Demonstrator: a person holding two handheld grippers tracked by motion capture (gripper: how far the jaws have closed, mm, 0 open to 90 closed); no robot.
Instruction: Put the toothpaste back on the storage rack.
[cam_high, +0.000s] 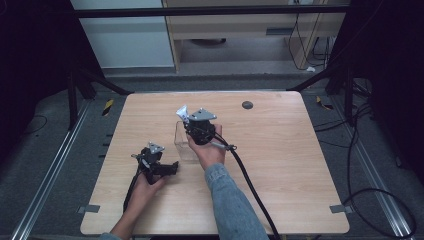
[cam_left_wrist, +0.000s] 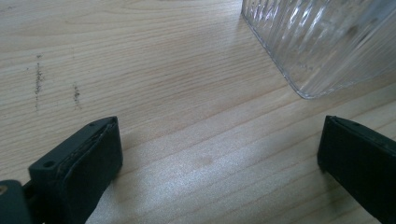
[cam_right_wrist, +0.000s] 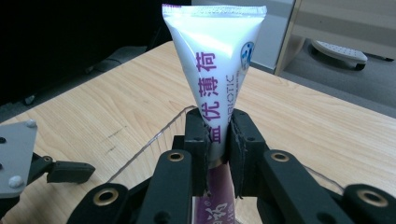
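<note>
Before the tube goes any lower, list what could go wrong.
1. The white squeeze tube with purple lettering is pinched low by the right gripper; its tall free end could lean and catch the clear ribbed plastic container's rim.
2. The left gripper is open beside the container, not bracing it, so it might slide.

Tube (cam_right_wrist: 212, 70) bottom end hidden behind right gripper (cam_right_wrist: 218, 140) jaws; clear container (cam_left_wrist: 327, 42) cut off at top/right edge, left gripper view.
</note>
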